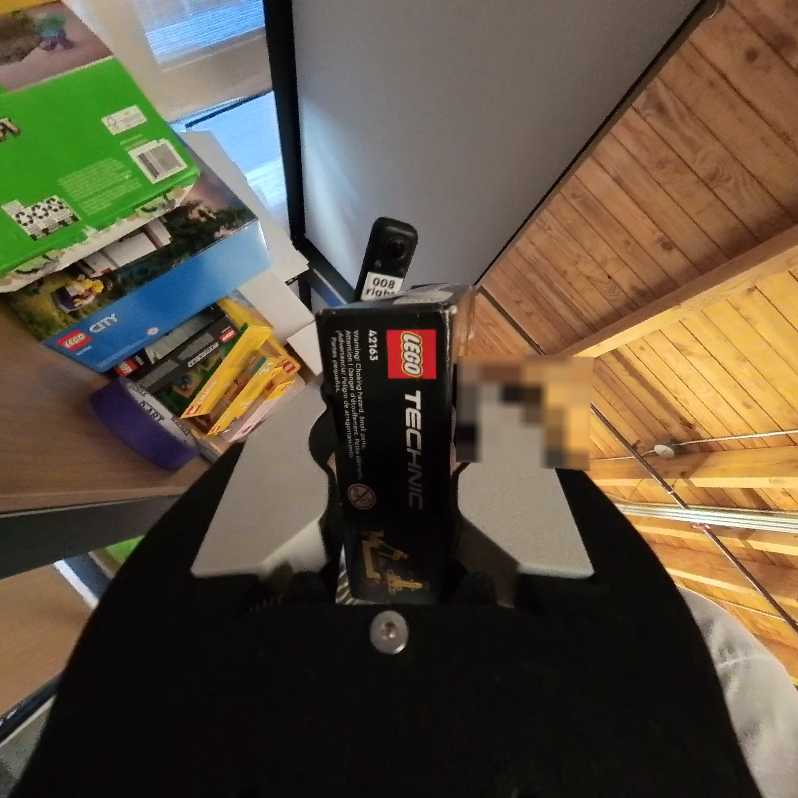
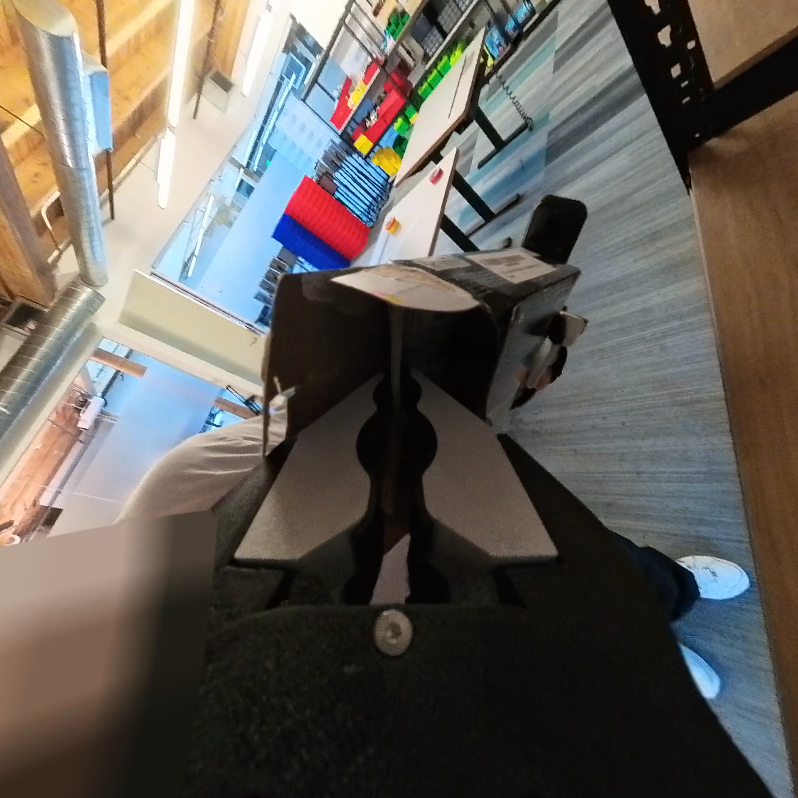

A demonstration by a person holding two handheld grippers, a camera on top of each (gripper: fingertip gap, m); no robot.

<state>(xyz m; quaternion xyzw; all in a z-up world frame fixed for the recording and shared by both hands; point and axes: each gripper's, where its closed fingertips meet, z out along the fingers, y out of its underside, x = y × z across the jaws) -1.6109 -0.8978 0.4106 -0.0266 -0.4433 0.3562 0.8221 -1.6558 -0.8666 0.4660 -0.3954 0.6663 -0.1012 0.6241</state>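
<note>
Clamping a narrow black cardboard toy box [image 1: 391,432], the left gripper [image 1: 388,436] is seen; its opened end flap [image 2: 399,388] is pinched by the right gripper [image 2: 397,388].

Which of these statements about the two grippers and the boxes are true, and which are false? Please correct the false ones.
1. The left gripper is shut on a black box. True.
2. The right gripper is wide open and holds nothing. False: it is shut on a thin cardboard flap of the box.
3. A green box lies on top of the pile of boxes on the shelf. True.
4. A purple tape roll hangs from the ceiling. False: it rests on the wooden shelf beside the boxes.
</note>
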